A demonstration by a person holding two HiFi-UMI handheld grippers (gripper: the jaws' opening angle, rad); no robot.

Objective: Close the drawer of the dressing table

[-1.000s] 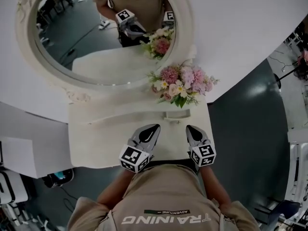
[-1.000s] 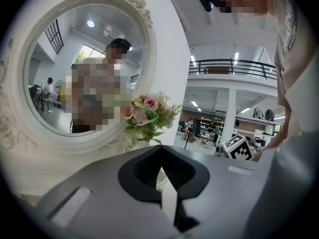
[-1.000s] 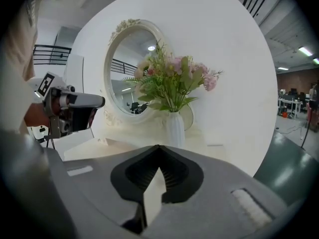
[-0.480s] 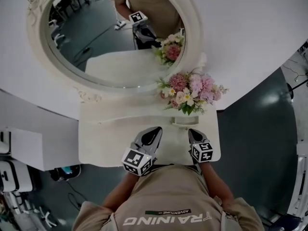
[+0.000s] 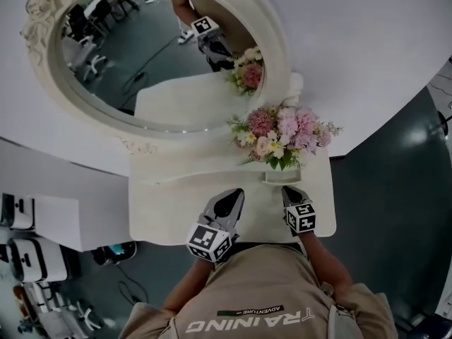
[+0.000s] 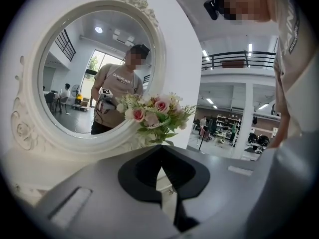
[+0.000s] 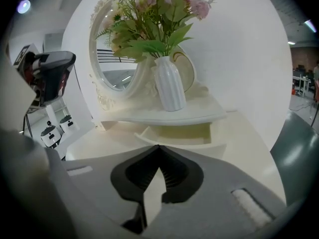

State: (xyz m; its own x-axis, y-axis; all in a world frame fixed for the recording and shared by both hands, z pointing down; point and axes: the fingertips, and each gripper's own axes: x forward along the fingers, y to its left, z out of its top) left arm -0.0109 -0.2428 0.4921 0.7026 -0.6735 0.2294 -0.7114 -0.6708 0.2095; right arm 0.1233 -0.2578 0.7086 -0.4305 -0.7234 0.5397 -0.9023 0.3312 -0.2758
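The cream dressing table (image 5: 169, 214) stands below me, with a small drawer (image 5: 281, 177) pulled out under its raised shelf at the right. In the right gripper view the open drawer (image 7: 182, 132) shows its empty inside just ahead of the jaws. My right gripper (image 5: 289, 190) is shut and empty, its tip just short of the drawer front. Beside it, my left gripper (image 5: 232, 196) hovers over the tabletop to the drawer's left, also shut with nothing held. The jaw tips meet in both gripper views: left gripper (image 6: 160, 148), right gripper (image 7: 158, 147).
A white vase of pink flowers (image 5: 282, 133) stands on the shelf right above the drawer. The oval mirror (image 5: 148, 55) rises behind the table against a white wall. White equipment (image 5: 32, 256) sits on the dark floor to the left.
Both grippers have moved forward and to the right over the tabletop. The right gripper's tip has come close to the drawer front. Both stayed shut.
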